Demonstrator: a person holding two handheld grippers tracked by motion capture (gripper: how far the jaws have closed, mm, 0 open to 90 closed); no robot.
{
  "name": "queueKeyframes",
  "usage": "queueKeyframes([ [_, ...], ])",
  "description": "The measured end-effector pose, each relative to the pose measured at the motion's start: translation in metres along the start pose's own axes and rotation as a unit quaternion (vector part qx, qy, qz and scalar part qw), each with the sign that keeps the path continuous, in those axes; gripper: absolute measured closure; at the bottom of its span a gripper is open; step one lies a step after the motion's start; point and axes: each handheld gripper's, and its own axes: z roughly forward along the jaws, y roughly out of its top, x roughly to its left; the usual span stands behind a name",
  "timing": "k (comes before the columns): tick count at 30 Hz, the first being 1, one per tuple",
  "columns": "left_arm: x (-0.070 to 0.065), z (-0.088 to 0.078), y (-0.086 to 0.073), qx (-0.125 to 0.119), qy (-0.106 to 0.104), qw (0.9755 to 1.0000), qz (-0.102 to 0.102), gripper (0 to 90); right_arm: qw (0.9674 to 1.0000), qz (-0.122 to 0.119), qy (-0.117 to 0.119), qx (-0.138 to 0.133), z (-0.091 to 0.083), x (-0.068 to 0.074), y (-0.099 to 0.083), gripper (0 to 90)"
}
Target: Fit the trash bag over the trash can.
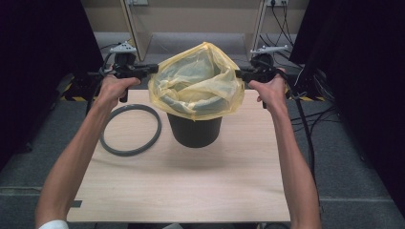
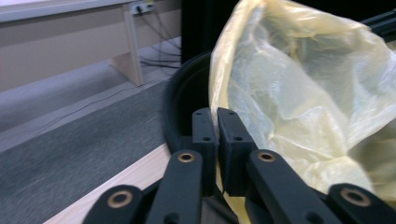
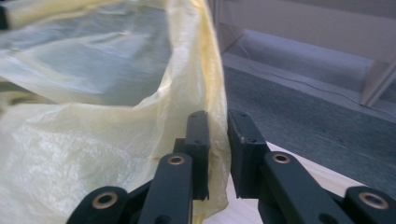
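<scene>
No brand, label or writing can be read on anything here. At about nine o'clock on the wooden surface [image 1: 229, 191] lies one grey ring [image 1: 130, 130], flat and just beside the bin, touched by neither hand. Above it, at ten o'clock, the left tongs [image 1: 152, 69] point inward at the bag's left edge; in the left gripper view the left tongs [image 2: 217, 128] have their jaws drawn almost together, pinching the edge of the yellow film where it folds down between them. At the centre, toward twelve o'clock, stands one black bin [image 1: 194, 129], upright, with one yellow plastic bag [image 1: 198, 81] lining it, its mouth spread wide and draped over the rim. The bag [image 2: 299, 93] shows beside the bin's dark rim [image 2: 180, 107]. At two o'clock the right tongs [image 1: 239, 73] meet the bag's right edge; in the right gripper view the right tongs [image 3: 217, 140] hold a fold of the bag [image 3: 93, 140] between jaws with a narrow gap left. Two hands, two tongs.
</scene>
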Motion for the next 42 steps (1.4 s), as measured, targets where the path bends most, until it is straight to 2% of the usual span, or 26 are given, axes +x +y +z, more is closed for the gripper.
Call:
queueKeyframes([
  [3, 0.008, 0.003, -0.005, 0.0, 0.018, 0.9998, -0.005, 88.4, 0.9997, 0.002, -0.021, 0.012, 0.012, -0.01, -0.002, 81.1],
  [7, 0.02, 0.01, -0.014, 0.006, 0.034, 0.9993, -0.015, 88.3, 0.9993, 0.01, -0.023, 0.028, 0.029, -0.018, -0.004, 81.1],
  [9, 0.024, 0.014, -0.021, 0.011, 0.035, 0.9991, -0.021, 88.3, 0.9987, 0.01, -0.028, 0.041, 0.038, -0.021, -0.007, 81.1],
  [14, 0.031, 0.027, -0.039, 0.014, 0.032, 0.9986, -0.039, 88.3, 0.9983, 0.031, -0.006, 0.048, 0.06, -0.028, -0.018, 81.1],
  [18, 0.031, 0.032, -0.045, 0.01, 0.027, 0.9985, -0.046, 88.2, 0.9979, 0.044, 0.011, 0.046, 0.074, -0.031, -0.026, 80.6],
  [20, 0.03, 0.032, -0.046, 0.01, 0.025, 0.9987, -0.044, 87.9, 0.9979, 0.043, 0.014, 0.046, 0.078, -0.029, -0.028, 73.9],
  [23, 0.026, 0.027, -0.048, 0.008, 0.023, 0.999, -0.037, 87.3, 0.9971, 0.046, -0.016, 0.06, 0.072, -0.028, -0.024, 59.4],
  [25, 0.021, 0.022, -0.051, 0.005, 0.02, 0.9993, -0.031, 87.0, 0.9963, 0.05, -0.04, 0.057, 0.057, -0.03, -0.02, 49.1],
  [28, 0.013, 0.016, -0.055, -0.002, 0.02, 0.9995, -0.023, 86.7, 0.9958, 0.059, -0.059, 0.038, 0.032, -0.032, -0.015, 43.6],
  [31, 0.003, 0.01, -0.059, -0.002, 0.027, 0.9996, -0.013, 86.7, 0.997, 0.063, -0.045, 0.007, 0.009, -0.025, -0.01, 42.1],
  [35, -0.01, 0.001, -0.064, -0.007, 0.035, 0.9993, -0.004, 86.4, 0.9985, 0.051, -0.006, -0.02, -0.011, 0.001, -0.007, 41.0],
  [40, -0.031, -0.011, -0.072, -0.011, 0.034, 0.9992, 0.015, 83.6, 0.9996, 0.029, 0.0, -0.003, -0.008, 0.026, -0.013, 37.9],
  [42, -0.038, -0.019, -0.072, -0.006, 0.024, 0.999, 0.037, 77.4, 0.9996, 0.027, 0.005, 0.002, -0.004, 0.034, -0.015, 38.0],
])
